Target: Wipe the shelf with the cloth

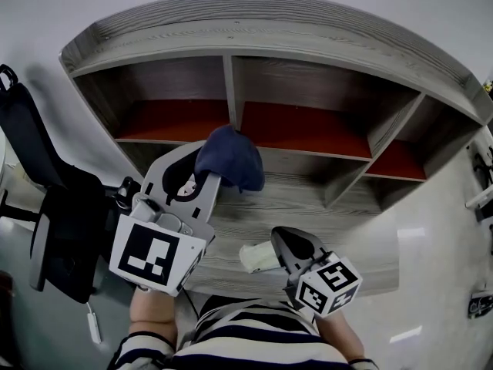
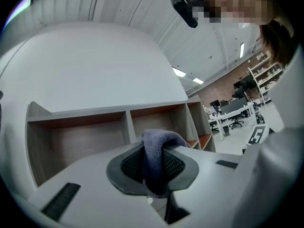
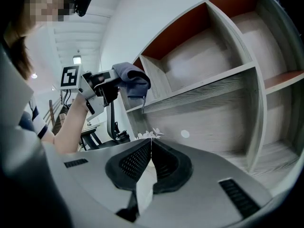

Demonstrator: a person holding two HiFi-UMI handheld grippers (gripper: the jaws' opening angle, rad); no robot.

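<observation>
Left gripper [image 2: 154,164]: jaws clamped on a dark blue folded cloth [image 2: 159,141]. The cloth is pinched at its middle, bulging out ahead of the fingertips and trailing down between the pads.

Head view: the cloth sits at the tip of the left gripper, in front of the upright divider of the grey wood-grain shelf unit [image 1: 323,33]. The red-backed upper compartments lie just beyond it. Whether the cloth touches the shelf cannot be told. In the right gripper view it hangs at the front edge of a shelf board.

Right gripper [image 3: 151,156]: jaws pressed together on a thin white sheet [image 3: 144,194], paper or tissue, cannot tell which. A ragged edge sticks out past the fingertips, and the rest runs back between the pads.

The right gripper is lower than the left and nearer the person, well apart from it. It points at the front of the lower grey board.

A black office chair [image 1: 46,199] stands to the outer side of the left gripper, off the shelf. Bare forearms and a striped shirt [image 1: 231,338] show behind both grippers.
</observation>
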